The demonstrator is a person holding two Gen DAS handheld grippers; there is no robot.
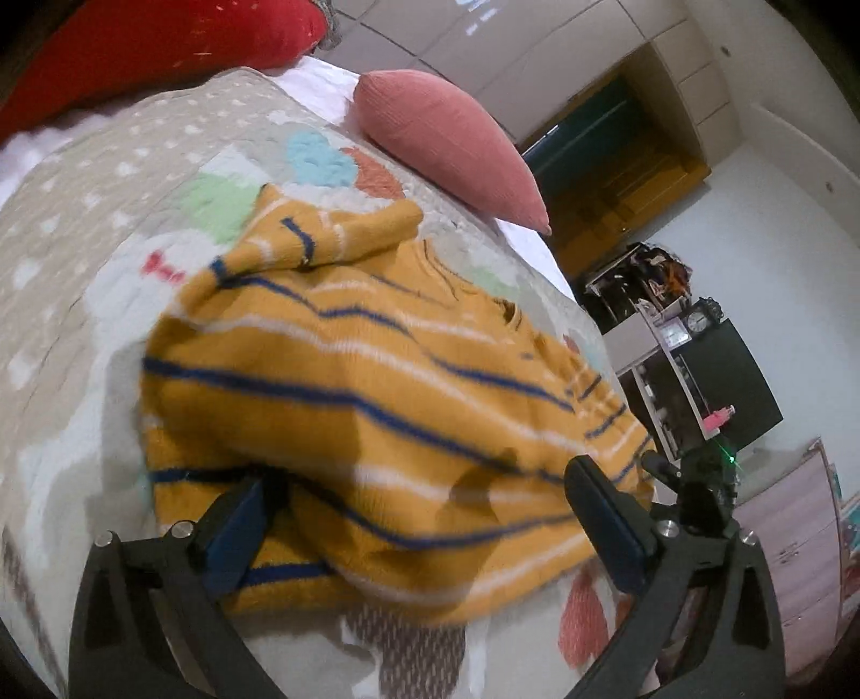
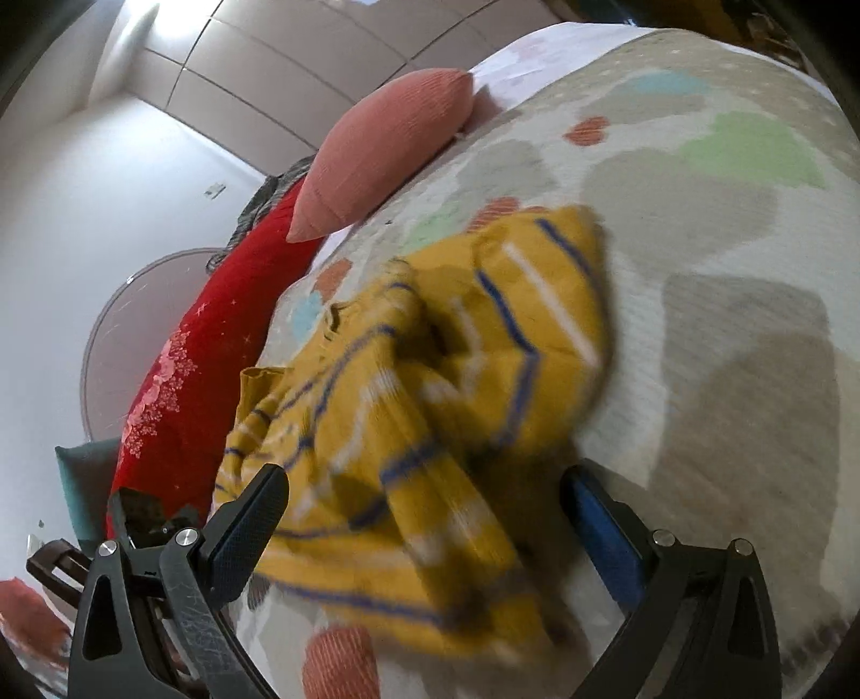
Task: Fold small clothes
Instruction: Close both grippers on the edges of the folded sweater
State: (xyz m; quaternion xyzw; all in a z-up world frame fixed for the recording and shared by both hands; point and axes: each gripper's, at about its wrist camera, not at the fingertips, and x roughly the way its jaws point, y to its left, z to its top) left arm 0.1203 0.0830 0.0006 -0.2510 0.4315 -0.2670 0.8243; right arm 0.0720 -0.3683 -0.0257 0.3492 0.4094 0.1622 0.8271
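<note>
A small mustard-yellow knit sweater (image 1: pixel 376 408) with blue and white stripes lies crumpled on a quilt (image 1: pixel 80 226) with pastel heart patches. My left gripper (image 1: pixel 424 484) is open, its fingers spread wide over the sweater's near hem. The other gripper's tip (image 1: pixel 704 484) shows at the sweater's right edge. In the right wrist view the same sweater (image 2: pixel 430 398) is bunched and blurred. My right gripper (image 2: pixel 424 489) is open over the sweater's near edge, with nothing held between its fingers.
A pink pillow (image 1: pixel 451 145) and a red cushion (image 1: pixel 150 48) lie at the head of the bed. The pink pillow (image 2: pixel 376 150) and red cushion (image 2: pixel 215 333) also show in the right wrist view. Shelves with a clock (image 1: pixel 699 322) stand beyond the bed's edge.
</note>
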